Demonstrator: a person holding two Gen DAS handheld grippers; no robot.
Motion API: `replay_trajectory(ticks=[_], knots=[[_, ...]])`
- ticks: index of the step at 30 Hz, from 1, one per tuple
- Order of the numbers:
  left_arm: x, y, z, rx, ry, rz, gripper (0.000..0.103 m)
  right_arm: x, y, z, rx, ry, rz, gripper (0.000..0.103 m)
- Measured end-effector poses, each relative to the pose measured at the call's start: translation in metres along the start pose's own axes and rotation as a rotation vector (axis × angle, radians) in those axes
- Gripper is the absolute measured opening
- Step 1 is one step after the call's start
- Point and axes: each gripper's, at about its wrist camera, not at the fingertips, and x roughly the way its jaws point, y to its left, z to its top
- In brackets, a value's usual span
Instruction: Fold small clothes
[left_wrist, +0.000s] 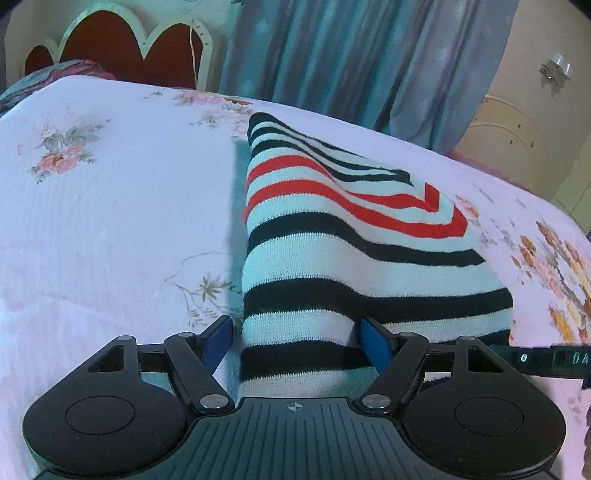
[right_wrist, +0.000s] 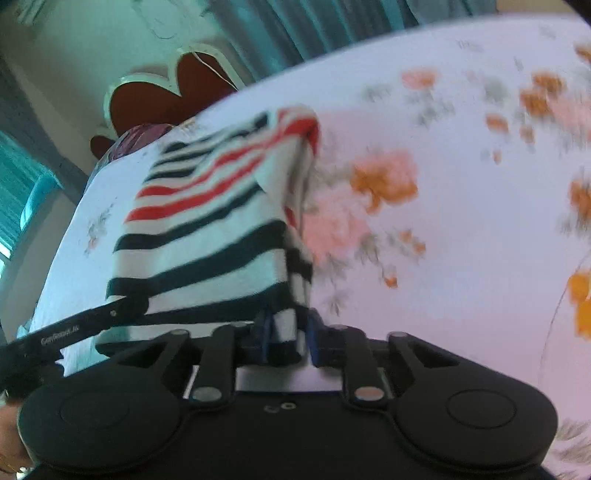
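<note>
A small knit garment (left_wrist: 332, 236) with black, white and red stripes is lifted off a floral bedsheet (left_wrist: 110, 206). My left gripper (left_wrist: 295, 343) stands open, its blue pads on either side of the garment's near edge, which hangs between them. My right gripper (right_wrist: 288, 336) is shut on the garment (right_wrist: 207, 221) at another near edge, with cloth pinched between its blue pads. The right wrist view is tilted and blurred. The tip of the left gripper (right_wrist: 74, 328) shows at the left of the right wrist view, against the cloth.
The bed has a red scalloped headboard (left_wrist: 110, 44) at the far end, with a dark patterned pillow (left_wrist: 44, 77) beside it. Blue-grey curtains (left_wrist: 351, 55) hang behind the bed. A cream cabinet (left_wrist: 517, 140) stands at the far right.
</note>
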Motion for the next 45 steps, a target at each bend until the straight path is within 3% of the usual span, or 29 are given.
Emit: replay_trajectory(ticks=[2, 7, 11, 15, 18, 21, 24, 30, 34, 36, 38, 41, 45], knots=[[-0.003, 0.002, 0.001, -0.008, 0.008, 0.0, 0.074, -0.004, 0.003, 0.002, -0.001, -0.006, -0.01, 0.026], [-0.021, -0.005, 0.002, 0.033, -0.027, 0.026, 0.075, -0.03, 0.022, 0.009, -0.064, -0.103, -0.055, 0.026], [-0.032, -0.011, 0.008, 0.024, -0.06, -0.002, 0.075, -0.033, 0.055, 0.02, -0.211, -0.172, -0.095, 0.026], [-0.024, -0.019, 0.014, 0.042, -0.055, 0.009, 0.075, -0.015, 0.074, 0.032, -0.279, -0.179, -0.125, 0.026], [-0.007, -0.021, 0.011, 0.069, -0.002, 0.048, 0.075, 0.003, 0.075, 0.035, -0.293, -0.171, -0.161, 0.024], [0.0, -0.014, 0.008, 0.019, 0.019, 0.027, 0.075, 0.017, 0.074, 0.027, -0.322, -0.142, -0.206, 0.024], [-0.002, -0.017, 0.009, 0.047, 0.012, 0.03, 0.075, 0.023, 0.072, 0.022, -0.343, -0.144, -0.227, 0.023], [-0.013, -0.017, 0.014, 0.038, 0.014, 0.031, 0.075, 0.001, 0.087, 0.021, -0.338, -0.176, -0.21, 0.025], [-0.022, -0.019, 0.015, 0.032, 0.015, 0.028, 0.075, -0.006, 0.091, 0.002, -0.363, -0.168, -0.225, 0.023], [-0.023, -0.021, 0.016, 0.033, 0.022, 0.034, 0.078, 0.006, 0.081, -0.004, -0.346, -0.108, -0.259, 0.02], [-0.024, -0.023, 0.016, 0.035, 0.028, 0.04, 0.103, 0.012, 0.072, -0.007, -0.299, -0.101, -0.236, 0.02], [-0.029, -0.028, 0.015, 0.067, 0.003, 0.058, 0.103, 0.017, 0.073, -0.006, -0.285, -0.092, -0.234, 0.02], [-0.025, -0.032, 0.014, 0.078, 0.066, 0.115, 0.103, 0.018, 0.071, -0.009, -0.293, -0.097, -0.229, 0.02]])
